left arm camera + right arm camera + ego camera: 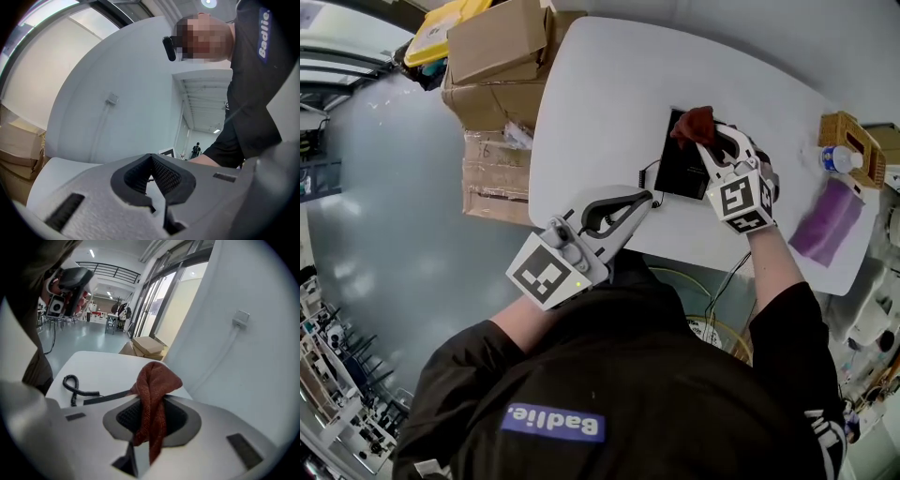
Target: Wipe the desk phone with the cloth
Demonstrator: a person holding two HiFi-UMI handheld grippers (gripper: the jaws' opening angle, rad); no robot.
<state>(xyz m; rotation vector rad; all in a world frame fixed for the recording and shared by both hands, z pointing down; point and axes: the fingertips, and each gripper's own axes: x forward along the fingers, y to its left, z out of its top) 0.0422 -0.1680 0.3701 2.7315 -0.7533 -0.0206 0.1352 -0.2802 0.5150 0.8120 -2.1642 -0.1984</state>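
A black desk phone (pixel 680 167) lies on the white table (pixel 600 103), its coiled cord (pixel 649 174) at the left side. My right gripper (pixel 705 141) hovers over the phone's far right part, shut on a rust-red cloth (pixel 694 125). In the right gripper view the cloth (pixel 152 394) hangs bunched out of the gripper (pixel 150 404), with the cord (pixel 71 386) and the phone's edge (pixel 105 397) beyond. My left gripper (pixel 645 196) rests near the phone's near left corner, shut with nothing in it. In its own view the left gripper (pixel 151 158) points up at a white wall.
Cardboard boxes (pixel 492 66) are stacked off the table's left edge. A wicker basket (pixel 853 145) with a bottle (pixel 836 157) and a purple cloth (pixel 827 223) sit at the table's right end. Cables (pixel 712 314) lie below the near edge.
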